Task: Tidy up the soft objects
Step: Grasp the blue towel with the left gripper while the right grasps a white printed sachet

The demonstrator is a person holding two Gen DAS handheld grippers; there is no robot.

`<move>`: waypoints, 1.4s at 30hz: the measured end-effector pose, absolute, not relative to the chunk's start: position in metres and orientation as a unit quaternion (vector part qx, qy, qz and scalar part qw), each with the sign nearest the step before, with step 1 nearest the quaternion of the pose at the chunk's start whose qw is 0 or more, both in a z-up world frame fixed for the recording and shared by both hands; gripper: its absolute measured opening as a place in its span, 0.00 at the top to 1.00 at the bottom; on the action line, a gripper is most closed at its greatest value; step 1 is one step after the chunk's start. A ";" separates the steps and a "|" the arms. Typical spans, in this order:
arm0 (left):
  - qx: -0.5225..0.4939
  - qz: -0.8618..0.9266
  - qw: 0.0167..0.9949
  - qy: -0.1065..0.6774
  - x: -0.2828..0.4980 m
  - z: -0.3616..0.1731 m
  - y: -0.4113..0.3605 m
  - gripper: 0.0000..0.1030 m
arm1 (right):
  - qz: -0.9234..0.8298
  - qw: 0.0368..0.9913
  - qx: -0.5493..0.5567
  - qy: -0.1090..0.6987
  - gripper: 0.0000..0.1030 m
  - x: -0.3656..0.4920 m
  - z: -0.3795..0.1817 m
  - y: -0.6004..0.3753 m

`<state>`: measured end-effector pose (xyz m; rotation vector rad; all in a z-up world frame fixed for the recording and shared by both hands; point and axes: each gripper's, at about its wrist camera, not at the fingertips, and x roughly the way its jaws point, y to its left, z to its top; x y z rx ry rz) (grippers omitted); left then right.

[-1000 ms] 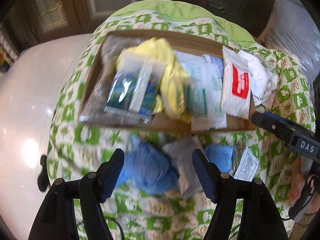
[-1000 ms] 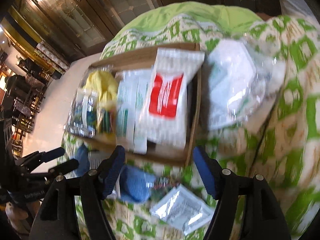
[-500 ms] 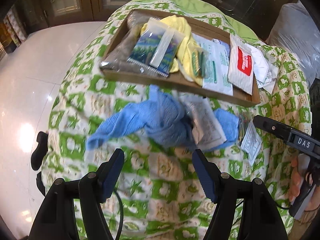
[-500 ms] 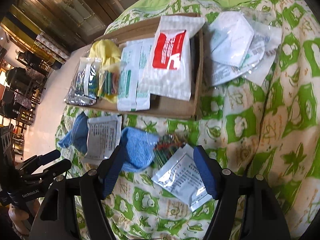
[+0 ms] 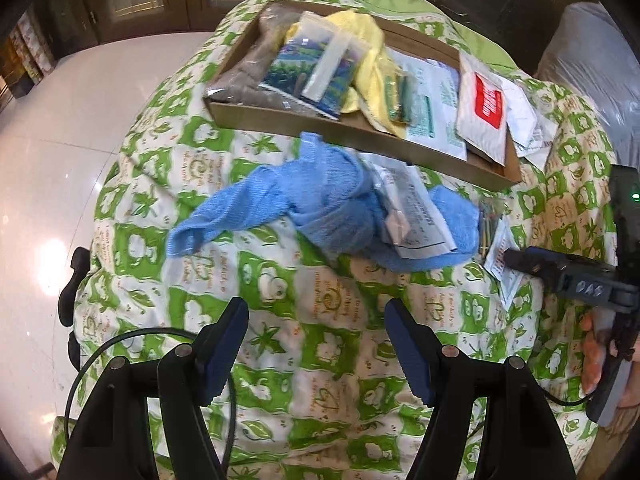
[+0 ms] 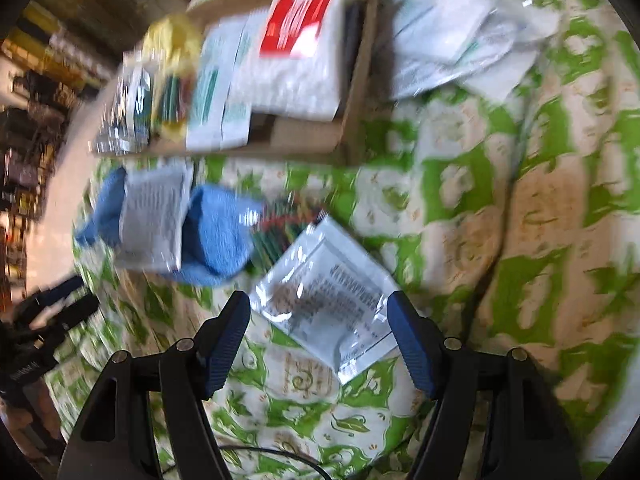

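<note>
A crumpled blue cloth (image 5: pixel 304 204) lies on the green-patterned cover, just in front of the cardboard tray (image 5: pixel 352 136). A white printed packet (image 5: pixel 416 216) rests on top of it. My left gripper (image 5: pixel 316 344) hangs open over bare cover, short of the cloth, with nothing between its fingers. In the blurred right wrist view my right gripper (image 6: pixel 318 340) is open, its fingers on either side of a clear printed packet (image 6: pixel 332 312) that lies flat on the cover. The blue cloth (image 6: pixel 216 236) and a bundle of coloured sticks (image 6: pixel 284 228) sit just beyond that packet.
The tray (image 6: pixel 304 140) holds a yellow cloth (image 5: pixel 360 36), a red-and-white packet (image 5: pixel 486 112) and several other sachets. Clear bags of white masks (image 6: pixel 448 28) lie right of the tray. The cover drops off to a glossy white floor (image 5: pixel 48 128) on the left.
The left gripper has drawn back from the tray, so the whole blue cloth and more cover show. The right gripper has sunk and tilted down until the clear packet sits between its fingers.
</note>
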<state>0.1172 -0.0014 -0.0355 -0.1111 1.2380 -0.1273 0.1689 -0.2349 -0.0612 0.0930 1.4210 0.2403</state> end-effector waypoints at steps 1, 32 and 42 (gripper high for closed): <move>-0.049 -0.061 0.811 0.580 0.118 -0.036 -0.005 0.28 | 0.115 0.740 0.033 0.662 0.32 0.169 -0.070 -0.230; -0.062 0.013 0.784 0.618 0.234 -0.080 -0.020 0.34 | 0.162 0.766 0.073 0.617 0.32 0.164 -0.040 -0.199; 0.022 -0.063 0.767 0.639 0.205 -0.057 -0.010 0.54 | 0.167 0.766 0.062 0.617 0.32 0.164 -0.041 -0.186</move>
